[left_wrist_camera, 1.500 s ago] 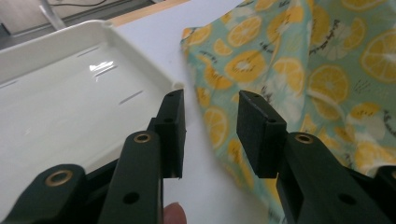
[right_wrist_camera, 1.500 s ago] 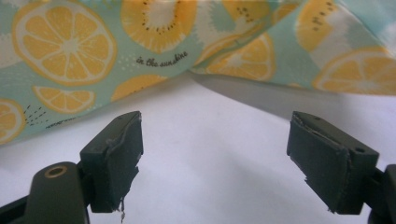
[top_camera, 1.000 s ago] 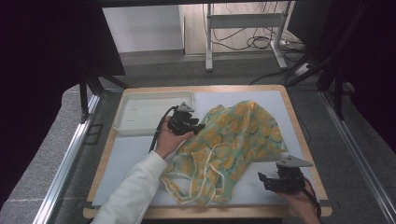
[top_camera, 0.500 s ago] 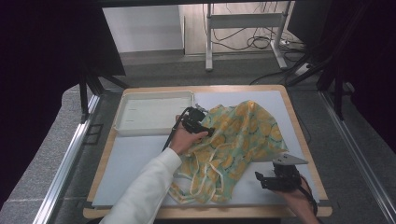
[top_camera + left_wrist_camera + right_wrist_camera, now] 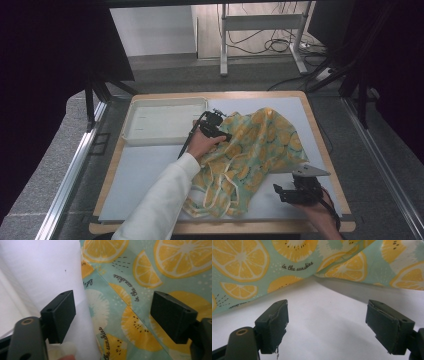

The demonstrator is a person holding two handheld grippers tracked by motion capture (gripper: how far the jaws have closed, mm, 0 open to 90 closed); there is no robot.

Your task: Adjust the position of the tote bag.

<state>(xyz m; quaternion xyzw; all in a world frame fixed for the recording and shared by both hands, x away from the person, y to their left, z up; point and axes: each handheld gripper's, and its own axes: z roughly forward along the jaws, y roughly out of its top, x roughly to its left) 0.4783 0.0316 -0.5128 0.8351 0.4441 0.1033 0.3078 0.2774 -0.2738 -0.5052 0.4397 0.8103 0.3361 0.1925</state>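
A crumpled cloth [image 5: 255, 147] printed with yellow lemon slices on pale green lies across the right half of the white mat [image 5: 140, 175]. My left gripper [image 5: 216, 126] hovers over the cloth's upper left edge, and in the left gripper view its jaws stand wide apart above the cloth [image 5: 140, 297] and the mat edge. My right gripper [image 5: 287, 192] rests low on the mat just off the cloth's lower right hem. Its jaws are open over bare mat, and the cloth [image 5: 287, 267] lies just beyond them.
A shallow white tray [image 5: 165, 120] sits at the back left of the wooden-rimmed table [image 5: 320, 135]. Metal rails [image 5: 75, 165] run along both sides of the table. Cream-coloured straps [image 5: 217, 202] trail from the cloth toward the front edge.
My left gripper has moved right and away from me, from the cloth's left border onto its upper left part. The right gripper stayed near the front right corner.
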